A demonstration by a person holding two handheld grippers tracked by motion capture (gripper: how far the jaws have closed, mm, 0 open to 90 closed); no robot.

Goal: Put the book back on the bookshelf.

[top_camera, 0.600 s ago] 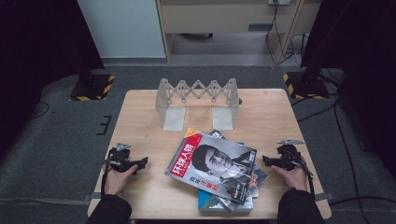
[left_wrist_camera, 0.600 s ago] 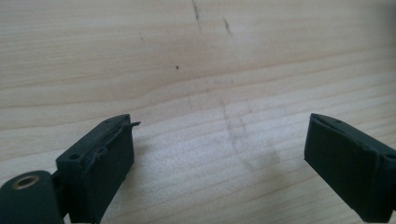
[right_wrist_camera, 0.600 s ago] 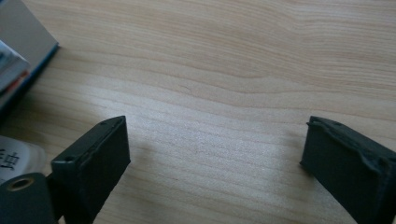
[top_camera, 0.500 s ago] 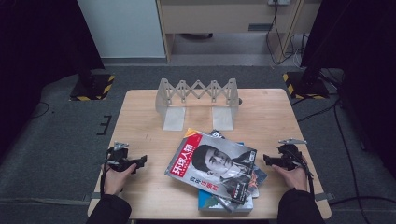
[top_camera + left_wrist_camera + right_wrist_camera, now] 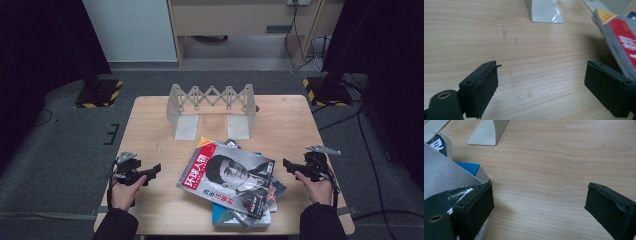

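On a pale wood table [image 5: 150, 125] over grey carpet, the magazines [image 5: 232, 182] lie stacked at the near centre before a grey rack [image 5: 212, 102], between the left gripper [image 5: 152, 170] and right gripper [image 5: 287, 164], both spread wide and empty.

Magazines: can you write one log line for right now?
left hand-held gripper open | right hand-held gripper open | glossy magazine pile untouched

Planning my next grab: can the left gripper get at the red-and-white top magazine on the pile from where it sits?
Probably yes. The left gripper stands open, and bare wooden table lies between it and the red-and-white top magazine.
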